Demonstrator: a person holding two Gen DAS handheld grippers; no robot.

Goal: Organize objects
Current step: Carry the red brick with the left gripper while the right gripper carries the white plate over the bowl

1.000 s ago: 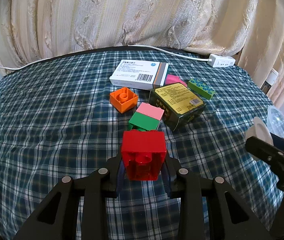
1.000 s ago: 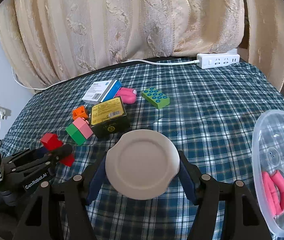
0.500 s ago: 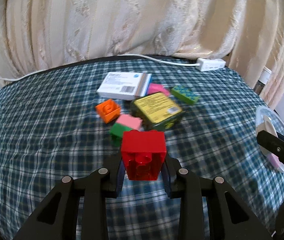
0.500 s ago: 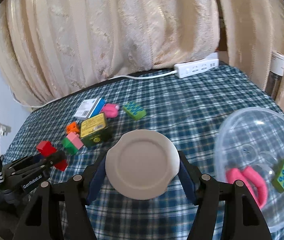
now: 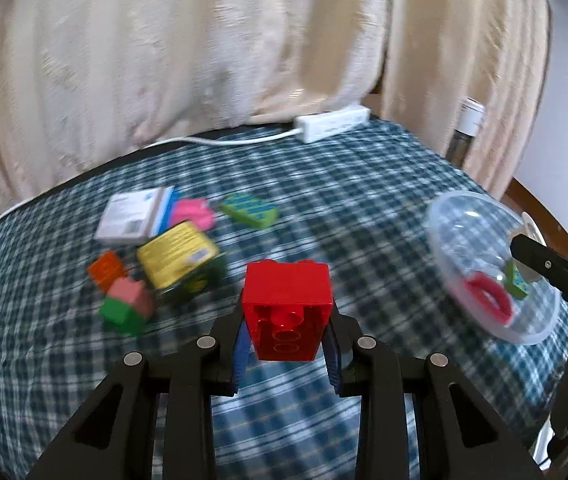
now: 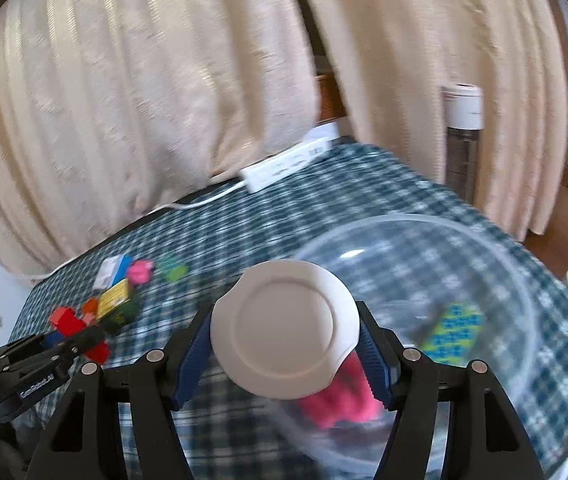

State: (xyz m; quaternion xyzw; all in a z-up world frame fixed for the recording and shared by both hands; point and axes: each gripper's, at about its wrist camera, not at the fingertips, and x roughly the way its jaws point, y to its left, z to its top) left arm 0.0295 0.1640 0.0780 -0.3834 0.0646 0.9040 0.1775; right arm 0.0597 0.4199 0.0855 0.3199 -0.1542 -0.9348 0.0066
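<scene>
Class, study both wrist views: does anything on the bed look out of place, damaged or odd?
Nothing looks damaged or spilled. The loose blocks and boxes lie scattered on the plaid cover, awaiting sorting. The left gripper holds a red block; the right gripper holds a white lid beside the clear bowl.

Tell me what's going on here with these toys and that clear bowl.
A person is tidying toys off a plaid-covered table using two handheld grippers. The left gripper is clamped on a red block, held above the cloth. The right gripper grips a white round lid above the clear bowl, which already holds a pink piece and a green studded block. More blocks and two small boxes lie loose on the table.
</scene>
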